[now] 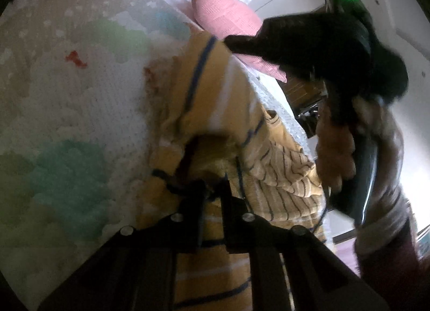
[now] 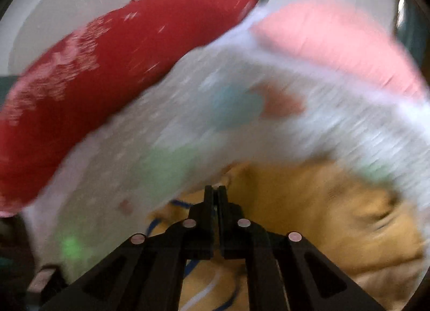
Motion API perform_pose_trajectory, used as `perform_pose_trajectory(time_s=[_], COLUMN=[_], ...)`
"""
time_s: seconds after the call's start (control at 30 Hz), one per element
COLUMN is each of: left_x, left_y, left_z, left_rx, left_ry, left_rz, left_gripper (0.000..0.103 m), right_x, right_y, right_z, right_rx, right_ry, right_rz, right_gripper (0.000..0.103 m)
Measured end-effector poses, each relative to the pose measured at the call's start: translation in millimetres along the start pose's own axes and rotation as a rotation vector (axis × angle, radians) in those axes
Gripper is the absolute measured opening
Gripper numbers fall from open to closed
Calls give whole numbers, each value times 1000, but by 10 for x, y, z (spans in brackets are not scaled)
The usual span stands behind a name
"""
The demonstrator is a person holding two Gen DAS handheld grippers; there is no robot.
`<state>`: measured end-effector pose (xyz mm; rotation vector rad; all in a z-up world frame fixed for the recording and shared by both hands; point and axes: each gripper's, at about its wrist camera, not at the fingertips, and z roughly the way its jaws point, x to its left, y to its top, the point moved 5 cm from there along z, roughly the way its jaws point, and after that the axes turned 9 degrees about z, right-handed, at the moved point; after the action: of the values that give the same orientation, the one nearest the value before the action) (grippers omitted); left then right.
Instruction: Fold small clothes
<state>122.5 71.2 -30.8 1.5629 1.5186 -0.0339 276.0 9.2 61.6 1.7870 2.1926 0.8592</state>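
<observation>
A red blanket (image 2: 113,69) borders the patterned bed cover (image 1: 75,101) at left, a pink pillow (image 1: 225,17) at right. The yellow striped garment (image 1: 215,101) lies on this cover, long axis running away from the left wrist camera. The left hand-held gripper (image 1: 208,190) is clamped on its near hem; the right hand-held gripper (image 2: 215,192) is pinched together on yellow fabric.

Open patterned bedspread (image 1: 80,90) left of the garment; pink pillow (image 1: 225,17) and red cushion (image 2: 121,69) beyond.

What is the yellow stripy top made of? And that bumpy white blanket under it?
The yellow striped top looks like soft knitted cotton: it droops and wrinkles, with a matte surface. The white blanket seems a textured weave or bubble-knit, judging by its rows of tiny bumps. The blur leaves both uncertain.
</observation>
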Motion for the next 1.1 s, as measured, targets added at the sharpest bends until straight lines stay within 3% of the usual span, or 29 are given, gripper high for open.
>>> perform_pose_trajectory(time_s=[0.07,0.13,0.27,0.33,0.37,0.4,0.53,0.57,0.6,0.67,0.73,0.9,1.03,1.1], left_x=[-43,-58,-62,-3,2,16,64,79,82,101,119,157,142,118], left_y=[-3,-11,-22,21,37,45,101,115,111,108,107,120,151,142], left_z=[-17,-54,-116,-128,-116,-138,-216,-219,-233,-235,-207,-230,-291,-303], left_rx=[-5,-17,-31,-33,-34,-41,-62,-65,-69,-70,-62,-72,-101,-102], left_ry=[25,43,52,46,45,41,25,21,13,-14,-57,-105,-103,-108], left_rz=[25,39,37,31,33,30,16,10,1,-23,-55,-97,-93,-87], left_gripper=[23,31,42,43,45,47,54,56,58,60,60,61,64,65], right_x=[19,13,-45,-148,-253,-339,-855,-975,-1098,-1345,-1504,-1746,-1978,-2061], right_y=[93,110,59,9,-50,-109,-539,-647,-765,-1088,-1375,-1650,-1521,-1447], right_z=[-46,-32,-77,-138,-204,-259,-697,-814,-929,-1149,-1224,-1126,-1026,-871], right_rx=[-75,-87,-59,-46,-39,-36,-33,-37,-42,-47,-42,-60,-119,-74], right_ry=[-194,-260,-171,-127,-101,-84,-46,-17,30,205,299,257,141,57], right_rz=[-97,-125,-64,0,46,78,227,277,343,535,670,807,845,863], right_gripper=[2,2,3,15,29,36,38,44,52,58,59,59,59,59])
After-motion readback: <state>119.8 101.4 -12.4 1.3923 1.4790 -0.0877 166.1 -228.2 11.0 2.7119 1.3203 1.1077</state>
